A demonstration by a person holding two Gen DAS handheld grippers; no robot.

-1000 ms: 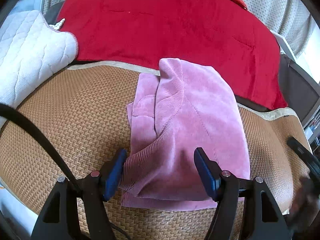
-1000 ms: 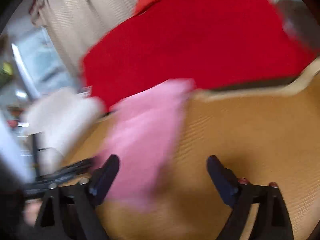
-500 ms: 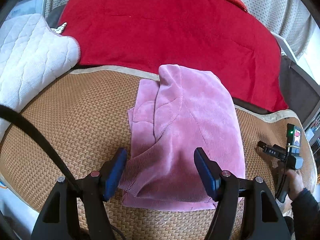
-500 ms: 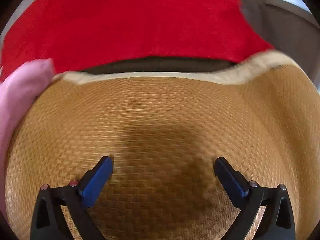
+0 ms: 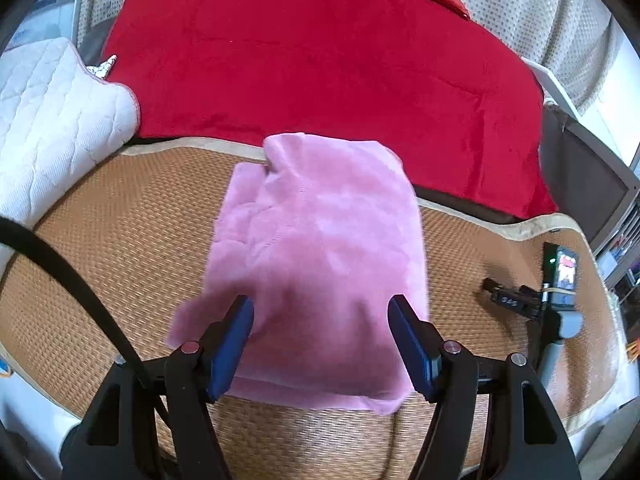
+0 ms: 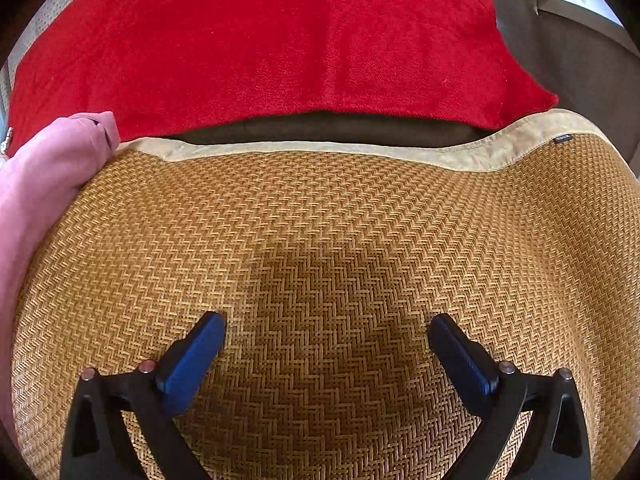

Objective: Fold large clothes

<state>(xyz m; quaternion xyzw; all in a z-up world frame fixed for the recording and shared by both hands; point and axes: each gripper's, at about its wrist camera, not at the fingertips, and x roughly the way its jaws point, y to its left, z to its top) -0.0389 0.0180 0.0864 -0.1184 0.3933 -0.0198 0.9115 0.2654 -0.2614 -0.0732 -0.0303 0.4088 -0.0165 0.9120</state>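
Observation:
A folded pink knit garment (image 5: 320, 240) lies lengthwise on a woven straw mat (image 5: 120, 240). My left gripper (image 5: 320, 320) stands at the garment's near end. A thick bunch of the cloth sits between its blue pads, and that end looks raised off the mat and blurred. My right gripper (image 6: 326, 328) hovers wide open, low over bare mat (image 6: 328, 220), holding nothing. In the right wrist view the pink garment (image 6: 44, 176) shows only at the left edge. In the left wrist view the right tool's small lit screen (image 5: 562, 276) shows to the garment's right.
A red blanket (image 5: 320, 60) covers the bed beyond the mat's beige border (image 6: 320, 152). A white quilted pad (image 5: 52, 112) sits at the left. A dark gap (image 6: 320, 128) runs between mat and blanket. A black strap (image 5: 72, 280) crosses the near left.
The garment's near end has come up and shifted left between the left fingers. The right gripper swung away from the garment, dropped low over bare mat, and has stayed there.

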